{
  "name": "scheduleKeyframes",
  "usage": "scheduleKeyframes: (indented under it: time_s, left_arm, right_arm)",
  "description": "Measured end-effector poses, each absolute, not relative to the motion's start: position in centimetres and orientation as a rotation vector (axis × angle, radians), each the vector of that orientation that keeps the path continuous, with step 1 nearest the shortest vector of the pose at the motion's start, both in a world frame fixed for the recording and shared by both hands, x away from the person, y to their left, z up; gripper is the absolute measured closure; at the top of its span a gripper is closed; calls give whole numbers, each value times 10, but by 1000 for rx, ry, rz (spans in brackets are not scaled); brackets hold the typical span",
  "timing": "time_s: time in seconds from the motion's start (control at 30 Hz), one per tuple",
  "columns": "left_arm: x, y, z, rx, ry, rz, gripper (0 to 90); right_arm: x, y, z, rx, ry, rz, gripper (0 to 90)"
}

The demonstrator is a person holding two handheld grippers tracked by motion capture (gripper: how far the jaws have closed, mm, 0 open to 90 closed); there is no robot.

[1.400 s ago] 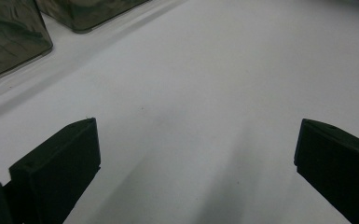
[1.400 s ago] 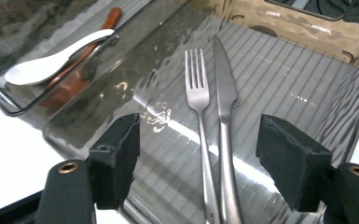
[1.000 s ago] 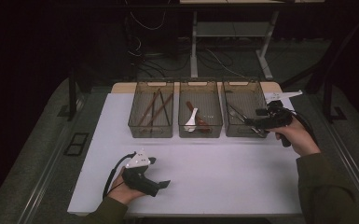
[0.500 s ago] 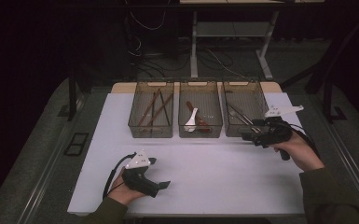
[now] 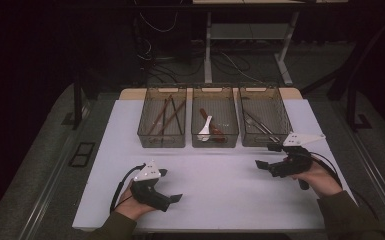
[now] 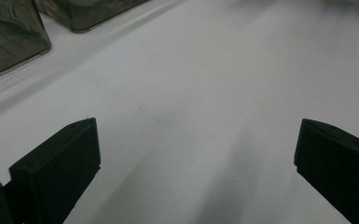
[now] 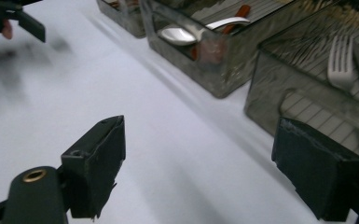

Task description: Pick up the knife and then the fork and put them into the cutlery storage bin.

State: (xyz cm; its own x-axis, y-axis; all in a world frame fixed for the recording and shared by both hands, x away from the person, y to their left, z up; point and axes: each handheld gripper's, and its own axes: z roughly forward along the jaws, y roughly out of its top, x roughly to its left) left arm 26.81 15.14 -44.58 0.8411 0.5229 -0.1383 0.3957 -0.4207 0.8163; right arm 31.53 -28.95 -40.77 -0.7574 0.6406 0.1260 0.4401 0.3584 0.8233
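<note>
From the high view, three smoky see-through bins stand side by side at the far edge of the white table (image 5: 220, 190). The right bin (image 5: 263, 117) (the one nearest the working hand) is ribbed inside and holds metal cutlery lying slantwise. The middle bin (image 5: 215, 120) holds a pale spoon (image 5: 205, 128) over a reddish-brown utensil, and the left bin (image 5: 163, 120) holds long dark sticks. The right gripper (image 5: 265, 156) hangs just in front of the right bin's near wall, apart from it, its jaws spread wide with nothing between them. The left gripper (image 5: 171, 185) sits near the table's near edge on the left, jaws also wide and empty. Between the two hands the tabletop lies bare, and a broad strip runs free in front of all three bins.

In the left gripper view, both black jaws stand far apart over plain white table, with a bin corner (image 6: 9, 37) at the far left.

In the right gripper view, the jaws gape wide and empty. A fork (image 7: 342, 63) lies in the bin at right, close past the right jaw; a spoon (image 7: 186, 32) rests in the next bin, and the other gripper (image 7: 14, 16) shows far left.
</note>
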Motion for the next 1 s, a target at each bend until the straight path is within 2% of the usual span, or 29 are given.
scheduleKeyframes:
  time_s: [0.63, 1.0]
  left_arm:
    - [266, 152, -445, 2064, 669, 168, 0]
    - [266, 152, -445, 2067, 666, 167, 0]
  right_arm:
    - [277, -284, -439, 904, 2449, 1349, 173]
    - [270, -285, -447, 903, 2454, 1346, 173]
